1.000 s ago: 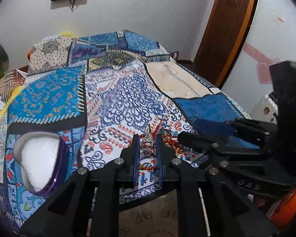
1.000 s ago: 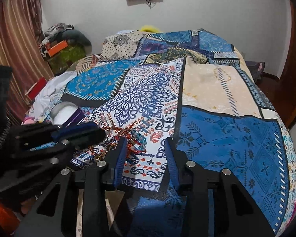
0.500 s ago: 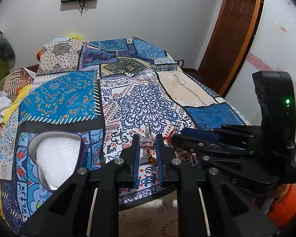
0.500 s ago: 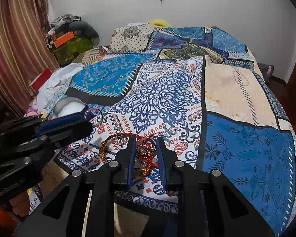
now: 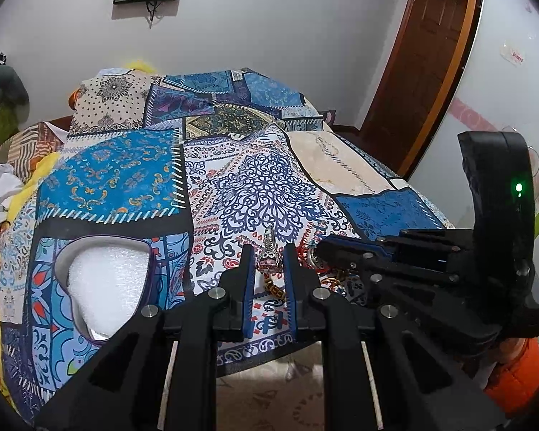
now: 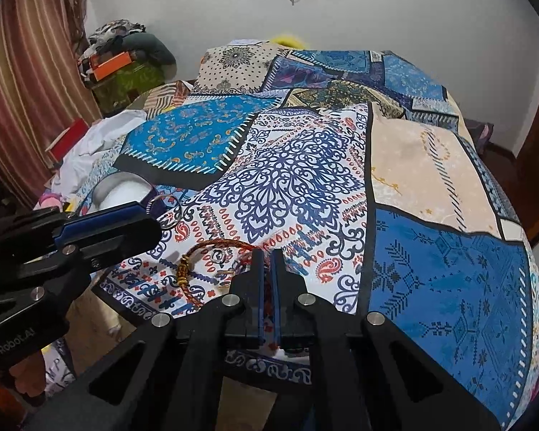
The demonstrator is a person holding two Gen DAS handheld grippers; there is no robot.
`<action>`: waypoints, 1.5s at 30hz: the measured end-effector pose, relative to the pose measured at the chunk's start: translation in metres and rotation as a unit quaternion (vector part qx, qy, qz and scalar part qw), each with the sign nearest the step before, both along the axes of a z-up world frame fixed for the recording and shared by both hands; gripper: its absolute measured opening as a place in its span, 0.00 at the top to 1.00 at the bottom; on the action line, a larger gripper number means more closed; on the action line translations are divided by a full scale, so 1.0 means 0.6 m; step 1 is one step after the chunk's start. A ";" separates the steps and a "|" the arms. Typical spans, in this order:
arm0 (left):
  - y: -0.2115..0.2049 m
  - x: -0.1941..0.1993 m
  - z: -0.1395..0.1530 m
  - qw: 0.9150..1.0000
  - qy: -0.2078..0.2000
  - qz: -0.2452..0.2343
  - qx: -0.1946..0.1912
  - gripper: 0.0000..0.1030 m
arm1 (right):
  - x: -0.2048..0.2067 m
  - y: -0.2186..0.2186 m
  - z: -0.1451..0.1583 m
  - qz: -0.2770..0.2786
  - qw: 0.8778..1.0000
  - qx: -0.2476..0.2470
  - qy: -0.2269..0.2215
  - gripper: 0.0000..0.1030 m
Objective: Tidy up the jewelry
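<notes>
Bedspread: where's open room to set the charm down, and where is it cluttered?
Free: the blue mandala patch beyond the tools, and the cream and blue patches to its right. Crowded: the near edge, where the red cord, rings and both tools meet; the white box fills the left.

left gripper (image 5: 267, 269): black plastic frame, blue pads inside fingers, silver round screws on linkage
right gripper (image 6: 267, 269): same black frame, blue pads, silver screws
housing: black block, green LED lit
marking: white "GenRobot.AI" lettering
sleeve: orange
</notes>
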State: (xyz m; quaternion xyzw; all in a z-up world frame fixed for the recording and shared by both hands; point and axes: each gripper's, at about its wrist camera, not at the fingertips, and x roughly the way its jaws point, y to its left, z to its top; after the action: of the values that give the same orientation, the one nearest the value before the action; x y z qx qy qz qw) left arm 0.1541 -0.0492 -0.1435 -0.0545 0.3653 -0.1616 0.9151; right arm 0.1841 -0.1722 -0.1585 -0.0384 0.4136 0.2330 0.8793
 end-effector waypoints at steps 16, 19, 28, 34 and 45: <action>0.011 -0.032 0.018 1.000 -0.010 0.013 0.006 0.86 | -0.004 -0.002 0.018 -0.015 1.000 0.016 0.013 0.84; 0.018 -0.031 0.016 1.000 -0.009 0.016 0.005 0.86 | -0.001 0.003 0.008 -0.012 1.000 0.008 0.018 0.84; 0.025 -0.024 0.004 1.000 0.000 0.020 0.000 0.86 | 0.001 0.006 -0.013 -0.014 1.000 -0.008 0.015 0.87; 0.028 -0.022 0.000 1.000 0.001 0.019 0.000 0.86 | -0.004 0.005 -0.004 -0.018 1.000 -0.010 -0.002 0.94; 0.018 -0.021 -0.012 1.000 0.025 0.004 0.007 0.86 | -0.017 -0.015 0.021 -0.030 0.999 0.011 -0.023 0.94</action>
State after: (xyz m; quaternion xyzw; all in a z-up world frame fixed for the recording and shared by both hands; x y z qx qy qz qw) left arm 0.1416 -0.0385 -0.1508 -0.0533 0.3888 -0.1533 0.9069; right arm 0.1737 -0.1810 -0.1456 -0.0212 0.3917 0.2102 0.8955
